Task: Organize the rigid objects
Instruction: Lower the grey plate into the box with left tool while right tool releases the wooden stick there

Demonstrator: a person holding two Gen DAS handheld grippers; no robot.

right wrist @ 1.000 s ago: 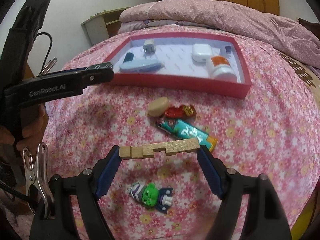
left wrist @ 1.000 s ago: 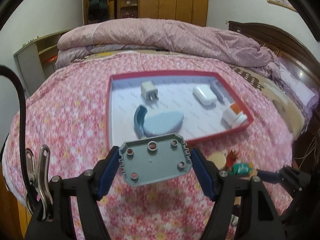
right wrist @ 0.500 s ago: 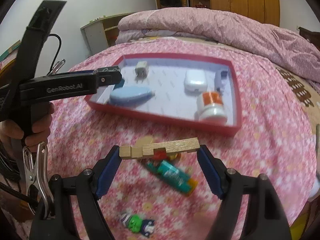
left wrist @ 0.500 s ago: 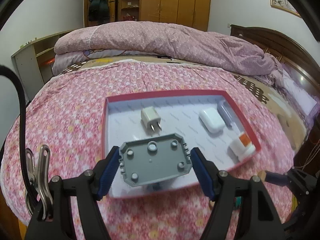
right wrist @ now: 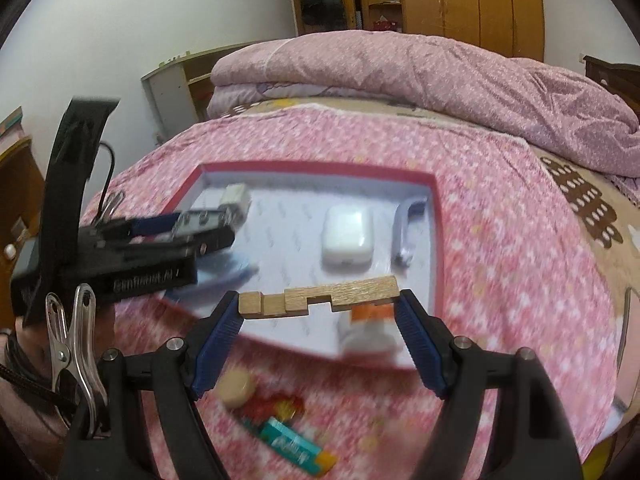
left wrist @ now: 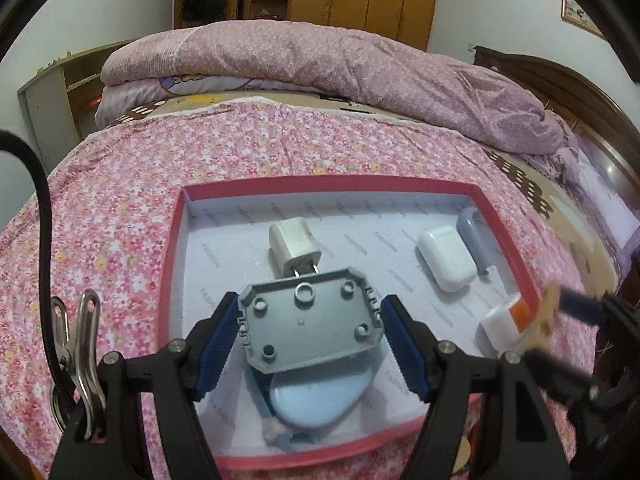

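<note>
Both grippers have travelled from over the floral bedspread (left wrist: 120,216) to above the red tray (left wrist: 332,183). Left gripper (left wrist: 310,330) pinches a grey plastic plate (left wrist: 308,326) over the blue case (left wrist: 320,404), white charger (left wrist: 294,246) at twelve o'clock. Right gripper (right wrist: 320,320) clamps a notched wooden block (right wrist: 320,298) by its ends; the white earbud case (right wrist: 346,240) lies at twelve o'clock.

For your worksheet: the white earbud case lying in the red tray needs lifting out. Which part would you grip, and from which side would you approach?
Grip the white earbud case across its two long sides, coming straight down from above. It lies flat on the floor of the red tray, so only its top and sides are exposed. The grey-blue clip sits close beside one long side, so I'd slip that finger in carefully.
</note>
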